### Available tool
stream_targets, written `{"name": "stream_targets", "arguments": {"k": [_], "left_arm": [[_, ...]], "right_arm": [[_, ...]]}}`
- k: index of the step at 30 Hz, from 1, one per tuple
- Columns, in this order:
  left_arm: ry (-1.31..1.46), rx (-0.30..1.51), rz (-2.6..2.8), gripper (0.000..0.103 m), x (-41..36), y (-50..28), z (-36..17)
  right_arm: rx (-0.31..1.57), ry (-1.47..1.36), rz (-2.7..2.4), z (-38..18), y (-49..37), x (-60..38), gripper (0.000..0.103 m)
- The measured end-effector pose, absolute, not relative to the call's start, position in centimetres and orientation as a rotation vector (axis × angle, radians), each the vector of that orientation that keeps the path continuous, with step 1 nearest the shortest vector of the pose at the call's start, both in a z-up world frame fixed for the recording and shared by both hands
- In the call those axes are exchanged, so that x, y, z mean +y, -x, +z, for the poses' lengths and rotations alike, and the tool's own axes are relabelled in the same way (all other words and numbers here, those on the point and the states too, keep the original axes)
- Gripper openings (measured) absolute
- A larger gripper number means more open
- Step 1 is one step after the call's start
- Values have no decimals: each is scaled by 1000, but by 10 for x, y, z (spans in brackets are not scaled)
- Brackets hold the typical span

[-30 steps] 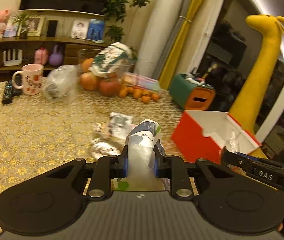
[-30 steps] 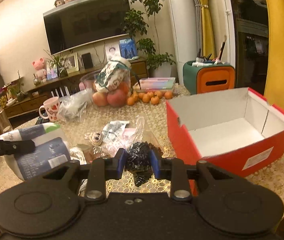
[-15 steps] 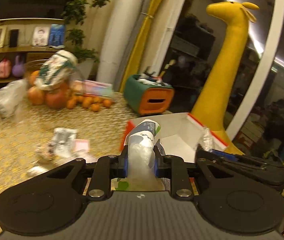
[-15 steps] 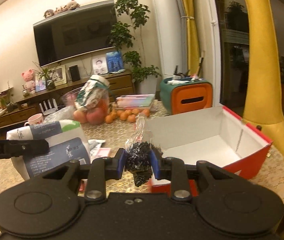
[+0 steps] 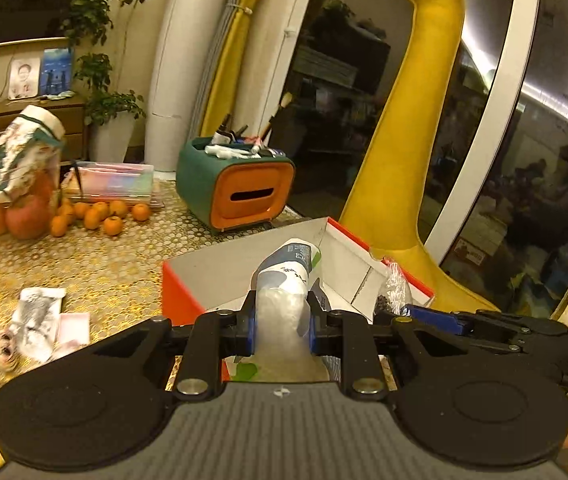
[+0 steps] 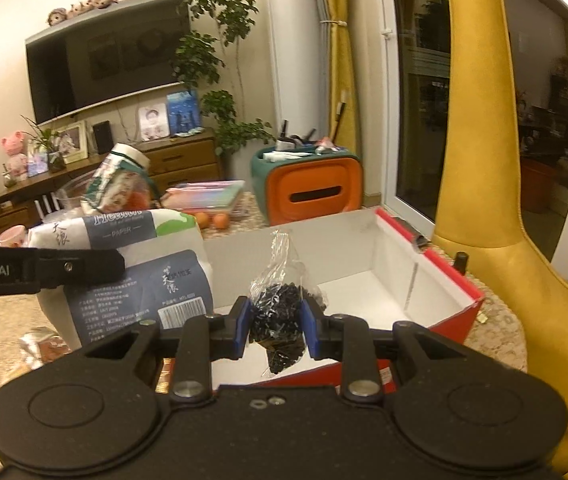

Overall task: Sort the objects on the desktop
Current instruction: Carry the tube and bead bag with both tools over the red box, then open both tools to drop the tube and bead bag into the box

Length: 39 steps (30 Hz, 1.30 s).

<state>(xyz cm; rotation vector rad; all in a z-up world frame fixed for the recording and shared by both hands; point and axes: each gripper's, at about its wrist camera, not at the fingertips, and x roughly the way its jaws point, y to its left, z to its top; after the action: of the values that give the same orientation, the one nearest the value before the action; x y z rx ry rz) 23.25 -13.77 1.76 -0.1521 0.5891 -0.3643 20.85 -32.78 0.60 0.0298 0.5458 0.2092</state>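
My left gripper point(image 5: 280, 320) is shut on a white and blue pack of paper tissues point(image 5: 289, 276), held above the near left part of the open red box point(image 5: 180, 292). My right gripper point(image 6: 275, 326) is shut on a small clear bag of black bits point(image 6: 280, 312), hanging over the near edge of the same red box point(image 6: 451, 316), whose white inside shows nothing in it. In the right wrist view the tissue pack point(image 6: 132, 272) fills the left side, next to the bag. In the left wrist view the right gripper point(image 5: 407, 310) and its bag point(image 5: 393, 292) sit just to the right.
A green and orange tissue holder point(image 5: 240, 188) stands behind the box. Apples, small oranges point(image 5: 100, 214) and a flat pastel case point(image 5: 112, 178) lie at the back left. Wrappers point(image 5: 38, 316) litter the gold tablecloth at left. A tall yellow giraffe figure point(image 5: 411, 120) stands right of the table.
Both grippers have swung to the right with their loads, from over the littered cloth to above the red box. The box has grown larger and moved to the middle of both views.
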Motion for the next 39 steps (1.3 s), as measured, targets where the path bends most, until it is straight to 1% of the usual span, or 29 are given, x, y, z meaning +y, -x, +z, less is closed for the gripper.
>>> {"name": "stream_targets", "arguments": {"k": [8,20,24,35,39], "left_arm": [[77,655,-368,21,-169,-282,-4],[-52,760,-334,21,-204,-335,-42],[-57,803,-337,21,-212,-347,-52],[-70,943,-340,21,-225,-365,-72],[-85,958,-340,21,-224,-366,-75]], "right_arm": [[584,25,167,-10,-250,-342,26],[784,95,166,-50,-312,-362,26],[820,112,172,-61,-319,-367,26],[867,151,219,-69,-326,-359,26],[873,151,225,-70,-328,-361,27]]}}
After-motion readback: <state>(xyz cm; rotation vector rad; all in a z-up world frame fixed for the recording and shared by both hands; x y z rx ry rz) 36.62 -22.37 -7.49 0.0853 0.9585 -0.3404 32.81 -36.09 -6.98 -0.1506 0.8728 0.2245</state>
